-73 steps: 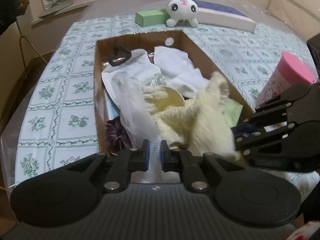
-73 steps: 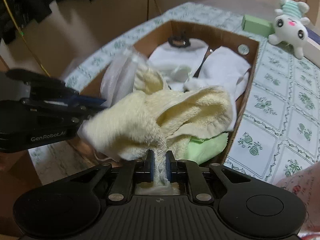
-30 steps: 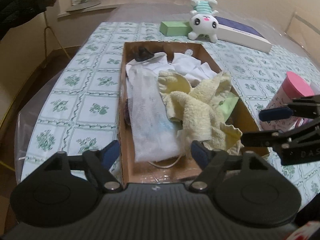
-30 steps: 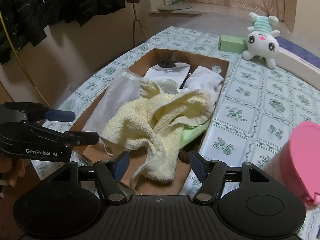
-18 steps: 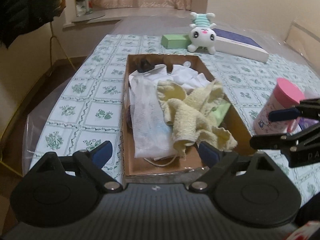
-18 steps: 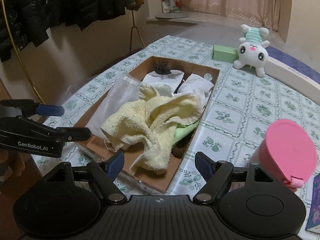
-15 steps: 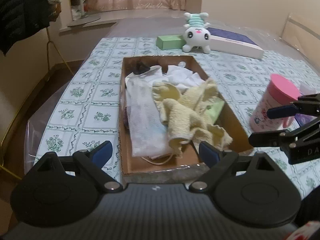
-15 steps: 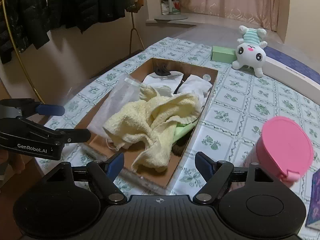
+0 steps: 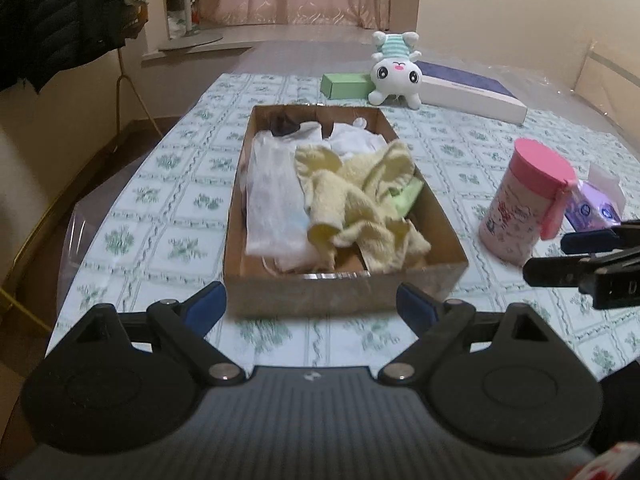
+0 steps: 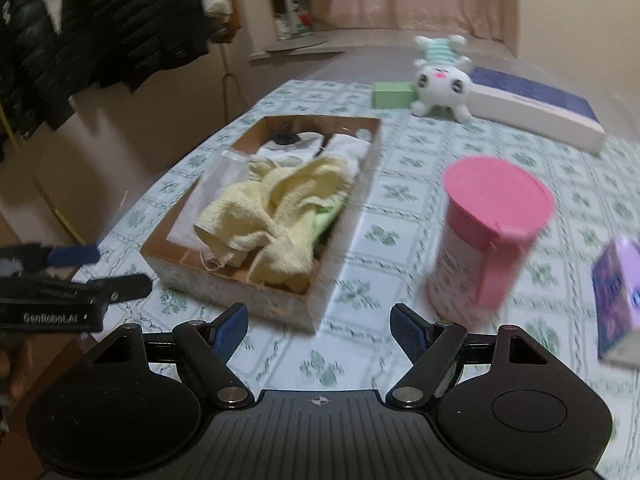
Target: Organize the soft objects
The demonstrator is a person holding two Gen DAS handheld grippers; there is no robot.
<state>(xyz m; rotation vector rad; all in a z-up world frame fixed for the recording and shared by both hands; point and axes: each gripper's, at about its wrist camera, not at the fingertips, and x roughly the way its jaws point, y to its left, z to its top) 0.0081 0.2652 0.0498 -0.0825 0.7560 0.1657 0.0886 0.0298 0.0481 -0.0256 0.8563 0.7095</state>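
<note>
Left wrist view: left gripper [image 9: 311,307] spread wide, nothing between the jaws, hanging short of the near wall of the box [image 9: 344,292]. Inside the box, yellow towel [image 9: 360,204] heaped loosely right of centre, mesh bag [image 9: 272,196] along the left wall, white cloths [image 9: 352,140] at the far end, a green cloth [image 9: 408,198] peeking out under the towel. Right gripper [image 9: 576,252] visible at the right edge, released too, near the pink cup [image 9: 520,200]. Plush toy [image 9: 394,70] well beyond the box, on the table [image 9: 160,208], beside a green block [image 9: 346,85].

Right wrist view, blurred: right gripper [image 10: 319,326] parted and empty, jaws aimed at bare table between box [image 10: 256,284] and cup [image 10: 488,236]. Towel [image 10: 276,208] in the box, one end draped toward the near wall. Left gripper [image 10: 92,266] at the left edge, empty.

Judged progress: most soft things boxed, though dumped rather than folded. Plush toy probably left to bring in; towel perhaps wanting a tidy.
</note>
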